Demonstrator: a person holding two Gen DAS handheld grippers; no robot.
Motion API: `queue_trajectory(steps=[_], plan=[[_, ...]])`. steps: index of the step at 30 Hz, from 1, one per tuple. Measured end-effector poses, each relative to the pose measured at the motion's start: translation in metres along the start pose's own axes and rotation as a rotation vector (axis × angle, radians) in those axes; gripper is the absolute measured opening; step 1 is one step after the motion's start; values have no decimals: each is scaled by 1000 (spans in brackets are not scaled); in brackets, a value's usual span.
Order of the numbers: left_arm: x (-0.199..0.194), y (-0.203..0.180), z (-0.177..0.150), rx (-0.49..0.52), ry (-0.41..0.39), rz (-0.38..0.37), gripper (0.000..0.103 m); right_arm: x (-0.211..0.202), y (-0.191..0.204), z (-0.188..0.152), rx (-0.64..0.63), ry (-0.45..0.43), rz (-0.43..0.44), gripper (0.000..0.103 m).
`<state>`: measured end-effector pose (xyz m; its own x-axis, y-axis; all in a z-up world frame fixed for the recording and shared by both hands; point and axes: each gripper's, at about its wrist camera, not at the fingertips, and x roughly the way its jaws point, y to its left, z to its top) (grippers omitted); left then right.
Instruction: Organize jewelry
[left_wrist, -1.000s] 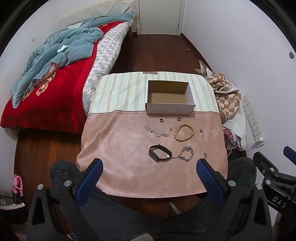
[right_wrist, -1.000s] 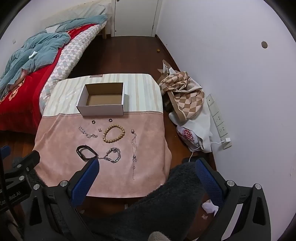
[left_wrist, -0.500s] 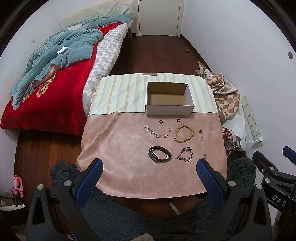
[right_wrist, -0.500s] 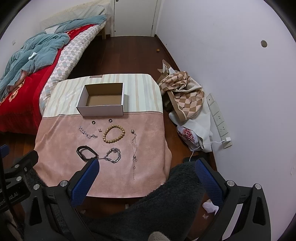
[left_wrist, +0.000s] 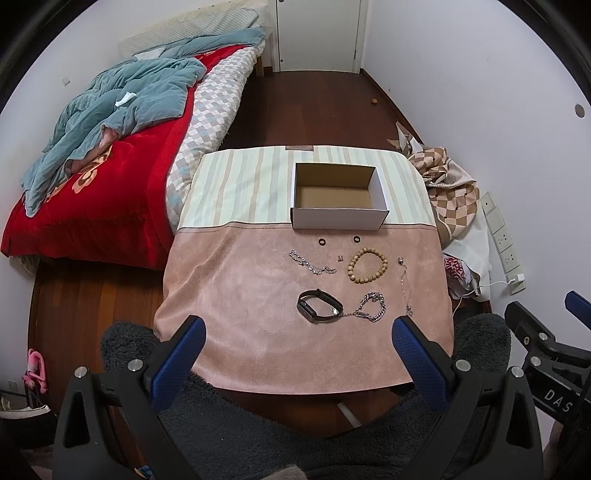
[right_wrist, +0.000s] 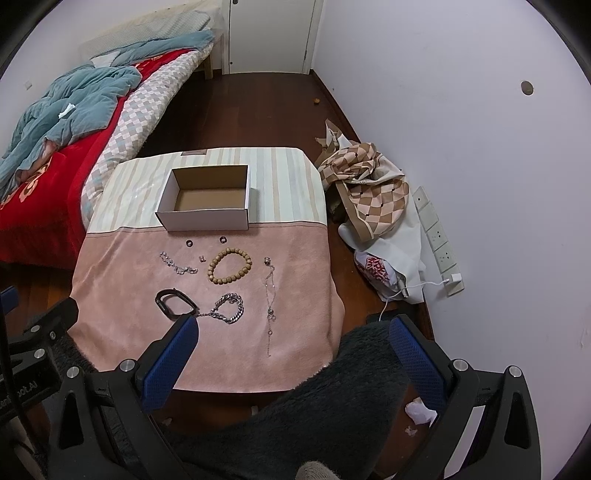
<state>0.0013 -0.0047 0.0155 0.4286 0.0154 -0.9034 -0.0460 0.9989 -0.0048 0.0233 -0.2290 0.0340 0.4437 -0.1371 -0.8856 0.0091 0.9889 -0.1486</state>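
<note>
An empty white cardboard box (left_wrist: 339, 197) (right_wrist: 208, 197) stands at the back of a small cloth-covered table (left_wrist: 229, 295) (right_wrist: 303, 332). In front of it lie two small dark rings (left_wrist: 321, 241) (left_wrist: 357, 239), a thin silver chain (left_wrist: 312, 263), a wooden bead bracelet (left_wrist: 368, 260) (right_wrist: 229, 265), a black band (left_wrist: 318, 306) (right_wrist: 174, 298), a chunky silver chain (left_wrist: 371, 312) (right_wrist: 228, 308) and a long thin necklace (left_wrist: 405, 286) (right_wrist: 270, 295). My left gripper (left_wrist: 298, 338) and right gripper (right_wrist: 291, 339) both hover open before the table's near edge, holding nothing.
A bed with a red cover and teal blanket (left_wrist: 99, 147) stands left of the table. Checked cloth and bags (right_wrist: 369, 195) lie on the wooden floor at the right, beside a wall power strip (right_wrist: 437, 240). A dark fuzzy garment (left_wrist: 258, 435) fills the foreground.
Both views have shifted very slightly; the table appears a little lower and farther in frame. No jewelry has moved and both grippers stay open.
</note>
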Motion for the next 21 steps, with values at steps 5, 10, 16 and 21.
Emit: queue_trajectory(steps=[5, 10, 16, 21], plan=[[-1, 0, 0, 0, 1, -2, 103, 0, 0, -1, 1, -4, -6, 103], [-1, 0, 0, -2, 1, -2, 103, 0, -2, 0, -2, -2, -6, 103], [-1, 1, 0, -4, 0, -2, 103, 0, -2, 0, -1, -3, -6, 103], [-1, 2, -1, -2, 0, -3, 103, 0, -2, 1, -1, -4, -6, 103]])
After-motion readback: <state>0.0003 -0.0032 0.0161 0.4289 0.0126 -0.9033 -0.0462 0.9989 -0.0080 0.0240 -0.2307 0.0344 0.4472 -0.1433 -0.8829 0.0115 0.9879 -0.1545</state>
